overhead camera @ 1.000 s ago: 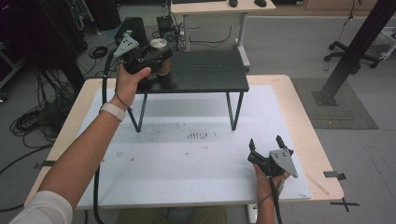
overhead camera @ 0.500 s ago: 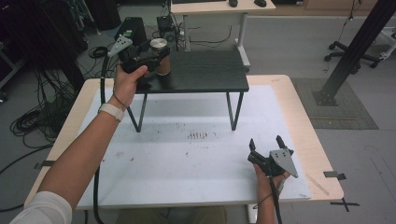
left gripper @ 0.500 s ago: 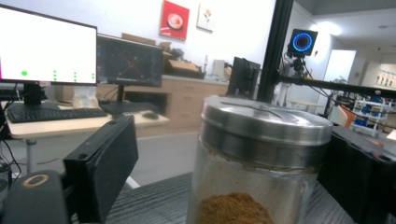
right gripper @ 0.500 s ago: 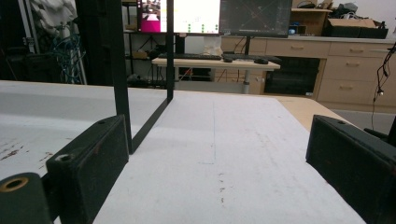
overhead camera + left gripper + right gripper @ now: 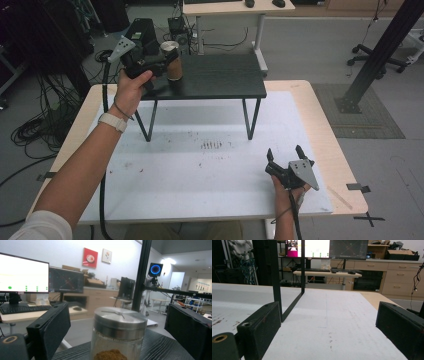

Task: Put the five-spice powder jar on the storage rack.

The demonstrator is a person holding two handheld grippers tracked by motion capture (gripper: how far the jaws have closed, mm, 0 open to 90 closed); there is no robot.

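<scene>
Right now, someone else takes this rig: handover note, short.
Left gripper: jaws have just been opening, now wide on either side of the jar, pads clear of it.
Right gripper: open, nothing between the jaws, low over the white mat at the table's near right.
Jar: upright on the left end of the black shelf, metal lid on, brown powder inside.
Done: jar stands on the shelf, released.
Left: probably back the left gripper away from the jar.
</scene>
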